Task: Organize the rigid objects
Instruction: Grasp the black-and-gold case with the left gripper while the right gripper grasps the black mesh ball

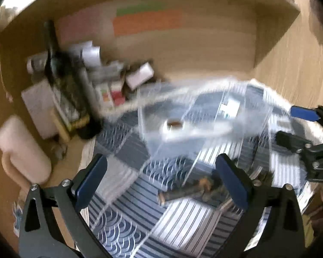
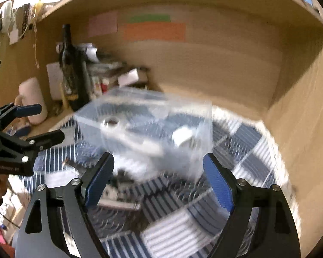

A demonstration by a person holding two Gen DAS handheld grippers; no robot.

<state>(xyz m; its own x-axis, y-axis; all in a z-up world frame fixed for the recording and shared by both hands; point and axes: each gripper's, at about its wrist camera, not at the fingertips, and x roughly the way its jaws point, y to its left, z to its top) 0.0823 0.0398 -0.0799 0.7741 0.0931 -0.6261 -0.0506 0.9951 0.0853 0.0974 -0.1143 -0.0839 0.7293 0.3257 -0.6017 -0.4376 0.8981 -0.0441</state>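
Note:
A clear plastic box [image 1: 196,120] stands on a blue and white patterned cloth [image 1: 183,225] inside a wooden alcove; it also shows in the right wrist view [image 2: 148,129], blurred. Small brown stick-like pieces [image 1: 183,193] lie on the cloth in front of the box. My left gripper [image 1: 161,182] is open and empty above the cloth, near the sticks. My right gripper [image 2: 159,178] is open and empty just in front of the box. A flat white and grey item [image 2: 118,202] lies under its left finger. Each gripper shows at the edge of the other's view.
A dark bottle [image 1: 56,68], a pale pink mug [image 1: 21,148], white boxes and small clutter [image 1: 118,81] stand at the back left. The wooden back wall [image 2: 204,64] and right side wall [image 2: 301,107] close in the alcove. Coloured paper notes [image 2: 155,31] hang on the back wall.

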